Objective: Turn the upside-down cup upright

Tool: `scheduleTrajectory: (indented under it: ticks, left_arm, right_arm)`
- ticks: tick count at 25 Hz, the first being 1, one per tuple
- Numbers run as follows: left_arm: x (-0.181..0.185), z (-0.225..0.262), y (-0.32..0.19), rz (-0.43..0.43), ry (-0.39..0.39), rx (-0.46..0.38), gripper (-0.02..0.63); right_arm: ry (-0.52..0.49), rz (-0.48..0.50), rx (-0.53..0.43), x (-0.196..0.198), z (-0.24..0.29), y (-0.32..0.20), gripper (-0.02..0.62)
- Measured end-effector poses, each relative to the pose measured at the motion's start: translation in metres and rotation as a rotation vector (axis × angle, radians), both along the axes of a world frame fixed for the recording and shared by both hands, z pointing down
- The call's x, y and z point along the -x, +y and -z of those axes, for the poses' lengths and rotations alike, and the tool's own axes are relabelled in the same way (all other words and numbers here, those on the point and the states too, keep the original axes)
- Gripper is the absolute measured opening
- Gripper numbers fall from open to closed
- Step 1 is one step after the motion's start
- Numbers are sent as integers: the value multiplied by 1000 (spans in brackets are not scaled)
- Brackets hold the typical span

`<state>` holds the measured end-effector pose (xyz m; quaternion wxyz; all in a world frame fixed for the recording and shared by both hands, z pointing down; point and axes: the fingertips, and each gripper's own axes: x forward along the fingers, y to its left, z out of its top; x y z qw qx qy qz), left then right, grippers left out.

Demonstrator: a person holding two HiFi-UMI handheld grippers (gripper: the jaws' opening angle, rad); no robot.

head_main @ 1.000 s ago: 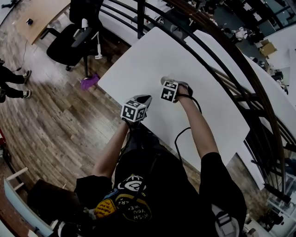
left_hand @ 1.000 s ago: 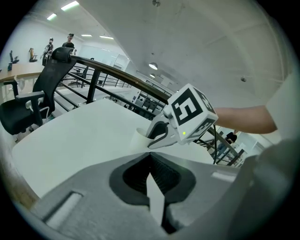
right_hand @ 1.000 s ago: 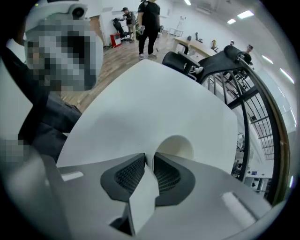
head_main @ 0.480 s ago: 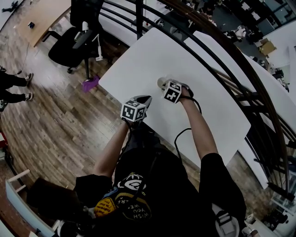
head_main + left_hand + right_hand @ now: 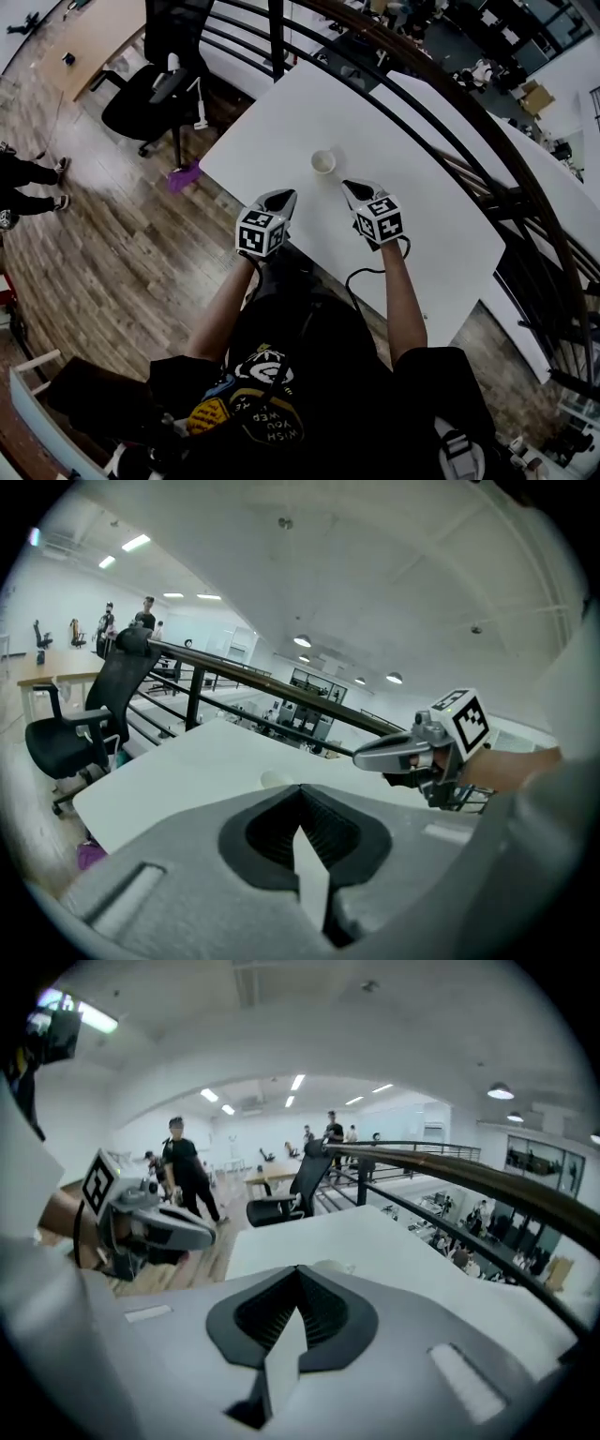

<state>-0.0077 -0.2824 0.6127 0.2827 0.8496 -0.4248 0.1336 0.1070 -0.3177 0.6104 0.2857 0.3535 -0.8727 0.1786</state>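
Observation:
A small pale cup stands mouth up on the white table, free of both grippers. My right gripper hovers just in front of it and to its right, shut and empty. To the cup's left, at the table's near edge, my left gripper is also shut and holds nothing. In the left gripper view only the cup's rim peeks over the shut left gripper, with the right gripper alongside. The right gripper view shows the cup just past the right gripper, and the left gripper beside it.
A black railing curves behind the table's far edge. A black office chair and a purple object are on the wooden floor to the left. A black cable trails from my right hand. People stand far off in the room.
My right gripper let go of the cup, drew back toward me and lifted off the table. The cup now stands uncovered, mouth up. My left gripper rose a little.

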Motion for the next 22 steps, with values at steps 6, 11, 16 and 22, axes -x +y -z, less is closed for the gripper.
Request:
scheduleTrajectory:
  ticks: [6,11,16,22]
  left_arm:
    - [11,40,24,108,-9,-116,5]
    - [10,68,46,88,-2,-192,5]
    - [23,74,92,53,12,-188,5]
    - [51,93,145,17,7,-225,5]
  right_arm:
    - [-286,-181,-83,-11,51,46,2]
    - [-458,-294,-200,0,83,94,0]
    - [-411,-339,-230,29,80,151,-2]
    - [-342,-425,-260,44,91,196,-2]
